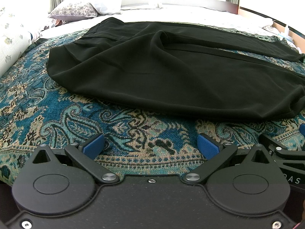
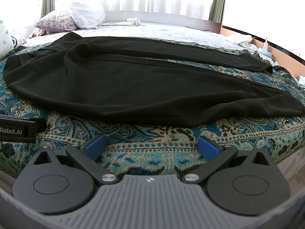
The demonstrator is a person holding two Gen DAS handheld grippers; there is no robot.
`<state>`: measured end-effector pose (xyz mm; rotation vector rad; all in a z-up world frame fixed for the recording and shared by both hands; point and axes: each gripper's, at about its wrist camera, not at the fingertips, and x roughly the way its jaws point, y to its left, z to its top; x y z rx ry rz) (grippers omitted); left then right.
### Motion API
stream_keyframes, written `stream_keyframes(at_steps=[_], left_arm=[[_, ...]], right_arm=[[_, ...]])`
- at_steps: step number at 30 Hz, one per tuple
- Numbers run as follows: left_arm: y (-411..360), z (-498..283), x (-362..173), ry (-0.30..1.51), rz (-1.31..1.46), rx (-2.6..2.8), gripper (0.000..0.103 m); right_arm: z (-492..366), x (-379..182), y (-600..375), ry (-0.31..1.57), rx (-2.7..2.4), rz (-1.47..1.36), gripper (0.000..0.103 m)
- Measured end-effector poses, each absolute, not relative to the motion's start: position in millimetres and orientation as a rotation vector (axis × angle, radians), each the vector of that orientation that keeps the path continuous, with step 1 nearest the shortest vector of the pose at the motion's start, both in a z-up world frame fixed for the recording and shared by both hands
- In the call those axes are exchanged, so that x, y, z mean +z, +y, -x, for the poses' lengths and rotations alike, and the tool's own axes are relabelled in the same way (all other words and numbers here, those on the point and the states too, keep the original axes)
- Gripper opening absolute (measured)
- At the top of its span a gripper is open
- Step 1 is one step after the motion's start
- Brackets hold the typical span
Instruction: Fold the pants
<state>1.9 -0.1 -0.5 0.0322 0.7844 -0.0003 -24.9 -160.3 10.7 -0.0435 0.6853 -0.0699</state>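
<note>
Black pants [image 1: 152, 66] lie spread flat on a blue paisley blanket [image 1: 47, 105], waistband to the left and both legs running right, the near leg ending in a rumpled hem. They also show in the right wrist view [image 2: 143, 80]. My left gripper [image 1: 150, 145] is open and empty, a short way in front of the pants' near edge. My right gripper [image 2: 151, 145] is open and empty, also just short of the near edge. The right gripper shows at the right edge of the left wrist view [image 1: 282, 148]; the left one shows at the left of the right wrist view [image 2: 17, 129].
The blanket [image 2: 171, 152] covers a bed with a white sheet [image 2: 162, 30] behind the pants. A patterned pillow [image 1: 74, 9] and a white pillow [image 2: 87, 13] lie at the far left. A wooden bed frame [image 2: 276, 45] runs along the right.
</note>
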Motion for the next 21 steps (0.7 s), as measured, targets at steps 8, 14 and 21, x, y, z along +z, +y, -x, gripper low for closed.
stream_keyframes(at_steps=[8,14,21], left_arm=[[-0.4,-1.5,-0.5,0.784,-0.033,0.0,0.103],[-0.4,-1.8,-0.4,0.784,-0.033,0.0,0.103],[-1.4,2.3,-2.3,0.737,-0.031,0.012,0.103]], right_arm=[[25.1,10.6,-160.7,0.685,-0.07,0.043,0.103],[24.7,10.6,-160.5,0.687,-0.071,0.039,0.103],[22.4,10.3,-158.8,0.686,-0.077,0.019,0.103]])
